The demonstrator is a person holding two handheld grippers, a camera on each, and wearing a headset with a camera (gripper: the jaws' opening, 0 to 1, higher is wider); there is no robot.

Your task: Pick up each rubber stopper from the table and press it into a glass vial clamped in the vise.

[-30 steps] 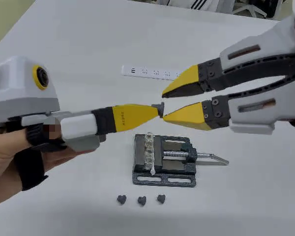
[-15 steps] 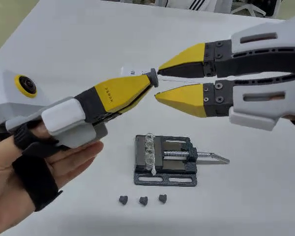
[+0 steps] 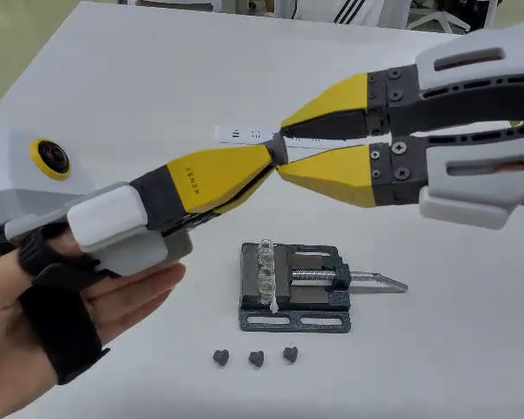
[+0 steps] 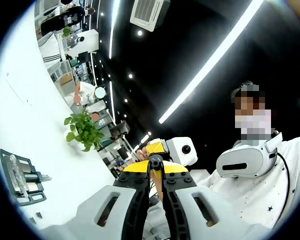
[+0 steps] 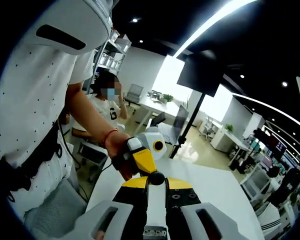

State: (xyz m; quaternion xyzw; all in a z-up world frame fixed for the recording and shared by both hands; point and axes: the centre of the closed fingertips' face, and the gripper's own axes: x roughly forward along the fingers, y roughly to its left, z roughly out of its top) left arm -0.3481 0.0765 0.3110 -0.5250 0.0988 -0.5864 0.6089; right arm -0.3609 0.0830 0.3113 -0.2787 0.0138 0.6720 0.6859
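White tabletop [image 3: 157, 87] below: the left gripper [image 3: 271, 158], clamped on a small dark rubber stopper [image 3: 278, 148], offers it midair to the right gripper [image 3: 280, 151]. Its jaws flank the stopper, grip unclear, likely a re-grip before the clear glass vial [image 3: 265, 266].

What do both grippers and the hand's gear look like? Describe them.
Left gripper and right gripper: yellow wedge jaw tips, black screwed mid-sections, white slotted bodies. The left's yellow tip carries small dark lettering. A black strap wraps the left hand.
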